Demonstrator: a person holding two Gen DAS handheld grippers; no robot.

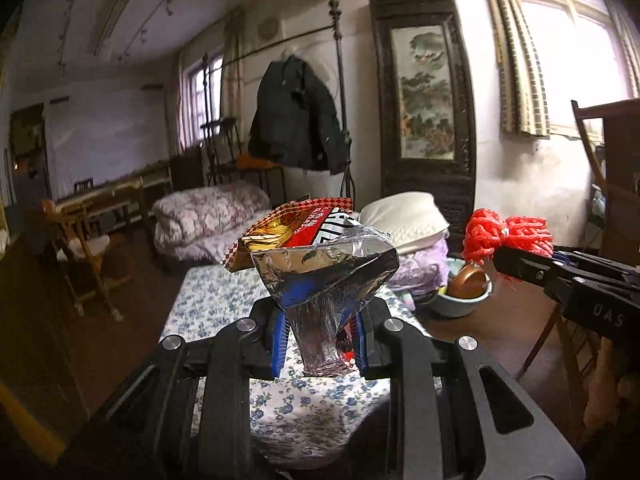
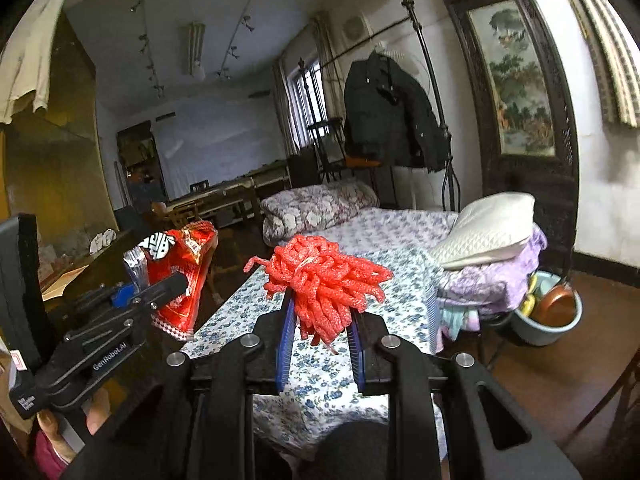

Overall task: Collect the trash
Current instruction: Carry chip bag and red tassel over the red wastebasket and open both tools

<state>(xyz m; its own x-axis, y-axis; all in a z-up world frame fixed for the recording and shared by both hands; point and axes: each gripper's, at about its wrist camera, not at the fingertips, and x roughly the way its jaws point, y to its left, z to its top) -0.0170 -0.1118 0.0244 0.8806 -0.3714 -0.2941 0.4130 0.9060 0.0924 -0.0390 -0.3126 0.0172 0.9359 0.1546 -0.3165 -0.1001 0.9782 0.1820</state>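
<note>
Bed (image 2: 360,236), blue floral sheet; pale blue basin (image 2: 554,330) holds brown bowl; left hand-held gripper (image 1: 320,340) clamped on crinkled foil snack bag (image 1: 324,268); right hand-held gripper (image 2: 320,340) clamped on red foam-net bundle (image 2: 324,280), both above bed

Below me a bed (image 2: 384,240) under a blue-flowered sheet, a white pillow (image 2: 486,228) on folded lilac bedding at its right. Rolled floral quilt (image 1: 208,216) at the far end. Behind it a black coat (image 1: 296,116) hangs on an iron stand. Dark carved frame with a landscape painting (image 1: 424,92) on the white wall. Bright window with checked curtain (image 1: 516,60) to my right; second window (image 2: 312,96) far back. Brown floor (image 2: 560,380), wooden chair (image 1: 84,252) left.
</note>
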